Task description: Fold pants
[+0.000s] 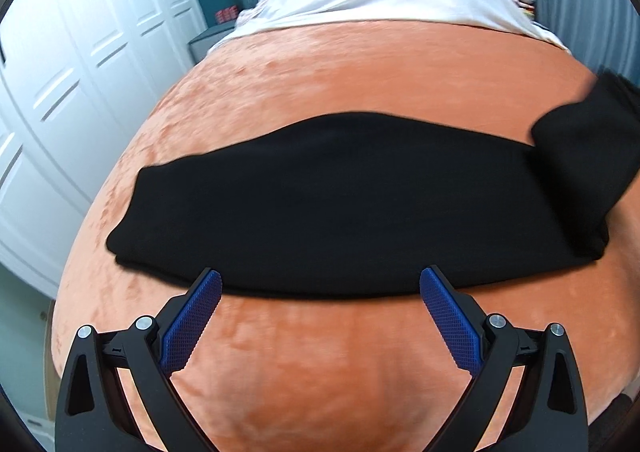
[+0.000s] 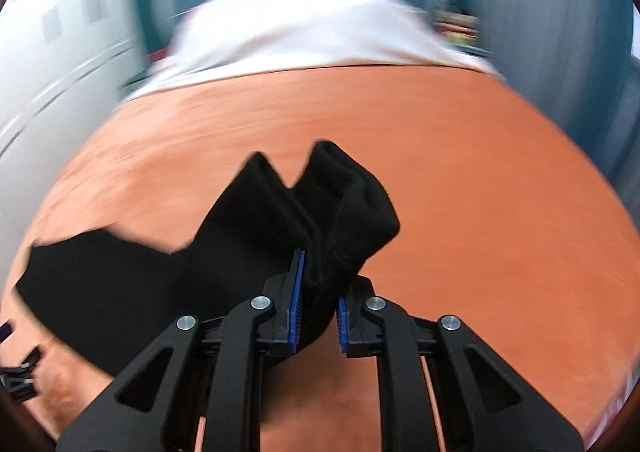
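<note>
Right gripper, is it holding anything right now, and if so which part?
Yes. The right gripper is shut on one bunched end of the black pants, lifted off the orange blanket. The left gripper is open, holding nothing.

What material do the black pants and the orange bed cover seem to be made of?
Black pants: probably a soft matte knit or fleece; no shine, thick rounded folds where the right gripper holds them. Orange bed cover: likely plush velvet-like fabric; a short nap with lighter and darker patches.

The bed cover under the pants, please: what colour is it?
Orange plush bed cover, clearest in the left wrist view.
</note>
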A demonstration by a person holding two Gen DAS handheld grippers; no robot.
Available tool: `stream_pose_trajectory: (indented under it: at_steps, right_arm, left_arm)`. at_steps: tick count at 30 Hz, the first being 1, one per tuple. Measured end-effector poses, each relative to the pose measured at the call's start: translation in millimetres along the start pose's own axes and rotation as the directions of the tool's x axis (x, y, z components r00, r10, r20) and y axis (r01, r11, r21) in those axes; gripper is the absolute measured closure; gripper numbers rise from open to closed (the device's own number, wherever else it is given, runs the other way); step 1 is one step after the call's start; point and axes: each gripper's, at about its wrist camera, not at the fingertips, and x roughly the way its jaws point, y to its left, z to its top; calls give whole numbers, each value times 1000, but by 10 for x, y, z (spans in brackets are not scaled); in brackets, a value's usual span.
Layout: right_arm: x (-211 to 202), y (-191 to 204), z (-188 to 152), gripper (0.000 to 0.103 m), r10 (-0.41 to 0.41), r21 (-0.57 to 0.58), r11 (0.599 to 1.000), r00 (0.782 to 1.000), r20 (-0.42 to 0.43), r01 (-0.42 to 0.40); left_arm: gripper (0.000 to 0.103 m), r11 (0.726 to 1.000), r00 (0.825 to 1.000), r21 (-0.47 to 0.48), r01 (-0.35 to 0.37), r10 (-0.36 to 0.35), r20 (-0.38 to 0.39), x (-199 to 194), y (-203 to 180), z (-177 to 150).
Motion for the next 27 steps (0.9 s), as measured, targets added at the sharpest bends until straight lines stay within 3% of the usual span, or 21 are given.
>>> stream_pose_trajectory:
  at_steps: [2, 4, 6, 8, 10, 12, 16, 20, 21, 22, 25, 27]
  right_arm:
    - [35, -748, -42, 87, -144, 56, 988, 989, -40, 146]
    - [249, -1448, -259, 71, -278, 98, 951, 948, -154, 294]
    - [304, -1867, -475, 67, -319, 173, 917, 922, -220, 358]
    - [162, -2088, -661, 66, -354, 219, 893, 914, -199, 394]
    - [31, -2124, -815, 47, -362, 233, 890, 918, -163, 392]
    - [46, -2103, -851, 40, -336, 208, 908, 929, -155, 363]
    - [230, -1864, -867, 39, -260, 143, 948, 953, -157, 283]
    - [271, -1671, -851, 38, -159, 197, 962, 974, -161, 190]
    - [235, -1544, -884, 37, -123, 210, 965, 981, -153, 154]
    - [203, -1393, -888, 28, -99, 192, 973, 985, -142, 126]
    - [248, -1122, -823, 23, -173, 82, 980, 977, -124, 184]
    - [295, -1174, -697, 23, -178, 105, 976, 978, -111, 190]
  left_arm:
    - [5, 1000, 1000, 8, 14, -14, 4, -24, -183, 25]
    - [5, 1000, 1000, 9, 27, -27, 1, -39, -371, 46]
    - [5, 999, 999, 12, 41, -41, -5, -70, -556, 64]
    - [5, 998, 999, 23, 52, -52, -2, -103, -702, 73]
    - [5, 998, 998, 41, 56, -56, -6, -115, -846, 80]
    - [5, 997, 998, 53, 60, -59, -7, -130, -972, 85]
    - [5, 994, 998, 90, 64, -65, 5, -196, -1213, 99]
    - [5, 989, 998, 133, 56, -60, 26, -275, -1415, 102]
    - [5, 989, 998, 140, 55, -60, 29, -286, -1445, 98]
    - [5, 988, 998, 144, 56, -61, 31, -292, -1468, 99]
    - [5, 986, 997, 153, 60, -67, 38, -309, -1462, 125]
    - [5, 987, 997, 149, 63, -69, 34, -310, -1417, 165]
